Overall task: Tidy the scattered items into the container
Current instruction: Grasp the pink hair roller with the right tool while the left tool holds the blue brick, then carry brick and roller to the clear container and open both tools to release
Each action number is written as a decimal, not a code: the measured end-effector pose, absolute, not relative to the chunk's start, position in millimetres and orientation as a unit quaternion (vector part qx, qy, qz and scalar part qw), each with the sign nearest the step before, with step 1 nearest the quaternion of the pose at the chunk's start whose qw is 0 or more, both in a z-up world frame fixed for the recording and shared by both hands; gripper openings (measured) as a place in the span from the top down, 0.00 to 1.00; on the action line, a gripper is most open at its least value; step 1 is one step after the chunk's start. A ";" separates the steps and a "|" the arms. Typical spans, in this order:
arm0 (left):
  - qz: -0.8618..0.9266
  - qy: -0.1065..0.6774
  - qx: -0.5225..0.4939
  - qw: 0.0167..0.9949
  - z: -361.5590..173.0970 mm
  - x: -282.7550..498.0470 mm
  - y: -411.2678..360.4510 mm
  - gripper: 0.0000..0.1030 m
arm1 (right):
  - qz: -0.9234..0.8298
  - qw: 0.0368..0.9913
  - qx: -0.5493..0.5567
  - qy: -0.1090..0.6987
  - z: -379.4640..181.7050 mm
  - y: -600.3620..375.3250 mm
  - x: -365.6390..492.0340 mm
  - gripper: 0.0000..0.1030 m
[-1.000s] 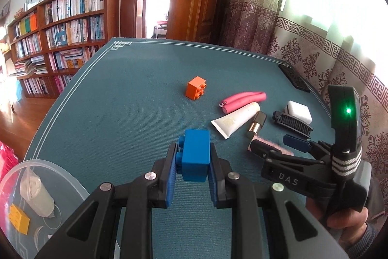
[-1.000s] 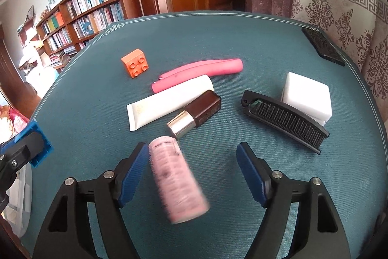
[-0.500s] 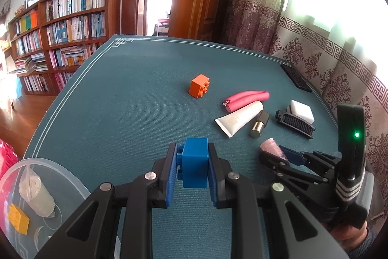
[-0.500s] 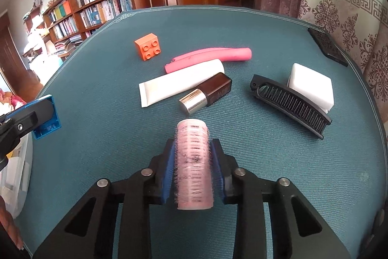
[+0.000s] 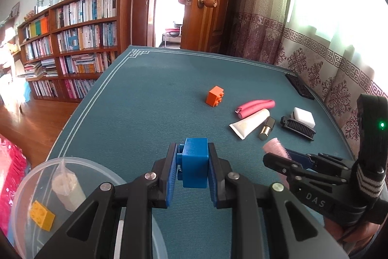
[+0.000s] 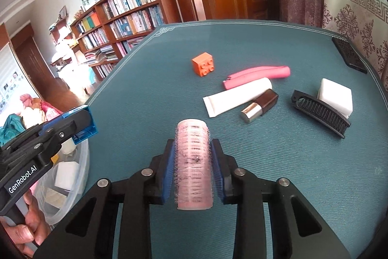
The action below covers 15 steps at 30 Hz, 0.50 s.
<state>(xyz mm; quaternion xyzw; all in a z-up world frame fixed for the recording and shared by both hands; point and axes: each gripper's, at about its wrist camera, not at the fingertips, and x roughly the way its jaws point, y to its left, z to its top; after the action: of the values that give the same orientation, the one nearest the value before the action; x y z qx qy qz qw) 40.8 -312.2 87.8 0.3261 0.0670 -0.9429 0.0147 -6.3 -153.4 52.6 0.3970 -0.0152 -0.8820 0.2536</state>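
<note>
The round clear plastic container (image 5: 72, 163) is sitting at the near left corner of the teal cloth-covered table (image 5: 150, 98), low and to the left of both claws, so the coming move turns on a leftward swing. The left claw (image 5: 192, 169) is pinching a blue plastic building block (image 5: 195, 165) between its blue pads, and it is hanging just beside the container's rim, clearly the nearer of the two. The right claw (image 6: 193, 168) is pinching a pink bristled hair roller (image 6: 193, 163), whose long axis is running forward along the fingers; it is sitting further right and would have to cross more table to reach the tub. In the right wrist view the left claw is lying between the roller and the container, so I judge the block should go in first, with the left claw pulling clear before the roller follows.

Inside the container a yellow building block (image 5: 41, 215) and a small clear bag of whitish material (image 5: 65, 186) are already lying on the bottom.

Well apart, on the far right of the table, the remaining items are waiting: an orange plastic building block (image 6: 203, 64), a pink zipped pouch (image 6: 258, 74), a white squeeze tube (image 6: 236, 96) touching the pouch, a brown lipstick with a silver end (image 6: 259, 106) just beside the tube, a black plastic comb (image 6: 320, 113) leaning against a white foam cube (image 6: 335, 95), and a black flat rectangular object (image 6: 349, 55) near the far edge. None of these is standing in the path to the container.
</note>
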 end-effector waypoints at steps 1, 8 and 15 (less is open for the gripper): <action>-0.944 0.066 0.323 0.019 89.7 45.5 -316.1 0.75 | -0.879 0.263 0.397 -0.018 54.7 -157.8 -3.0 0.69; -0.946 0.061 0.312 0.061 96.0 81.0 -351.6 0.75 | -0.855 0.327 0.401 -0.032 64.9 -194.1 21.6 0.69; -0.943 0.070 0.310 0.102 93.4 115.1 -388.8 0.75 | -0.834 0.383 0.397 -0.022 73.9 -237.3 53.5 0.69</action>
<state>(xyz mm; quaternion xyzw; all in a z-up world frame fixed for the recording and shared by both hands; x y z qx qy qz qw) 115.1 -388.8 93.4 0.3100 0.0696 -0.9427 0.1019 53.5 -237.3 73.9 0.3974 -0.0219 -0.8338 0.3825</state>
